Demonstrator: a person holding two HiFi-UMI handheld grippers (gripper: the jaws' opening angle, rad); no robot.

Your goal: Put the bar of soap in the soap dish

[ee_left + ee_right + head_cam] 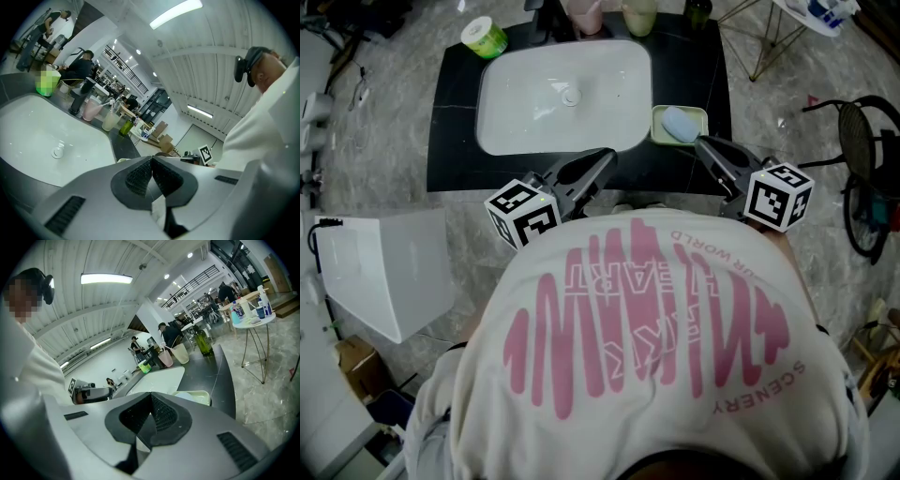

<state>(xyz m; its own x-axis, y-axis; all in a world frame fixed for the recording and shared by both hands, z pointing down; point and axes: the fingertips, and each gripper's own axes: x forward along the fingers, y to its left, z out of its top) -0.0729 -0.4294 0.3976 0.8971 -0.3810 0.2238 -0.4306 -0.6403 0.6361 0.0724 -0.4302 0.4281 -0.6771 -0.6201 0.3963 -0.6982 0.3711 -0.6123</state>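
Where the white sink (525,103) sits in the black counter (455,141), the left gripper (607,157) hovers at its near edge, jaws pressed together on nothing; just right of the sink, the bar of soap (680,123) lies in the pale green soap dish (657,120), task looks done; bar likely stiff, light, slippery if wet, best pinched across its long sides; right gripper (701,142) near the dish, jaws closed, empty.

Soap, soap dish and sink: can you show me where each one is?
bar of soap (679,123): head view, middle of its pale blue top.
soap dish (657,137): head view, pale green rim at its left edge.
sink (525,103): head view, bare white bottom of the basin.
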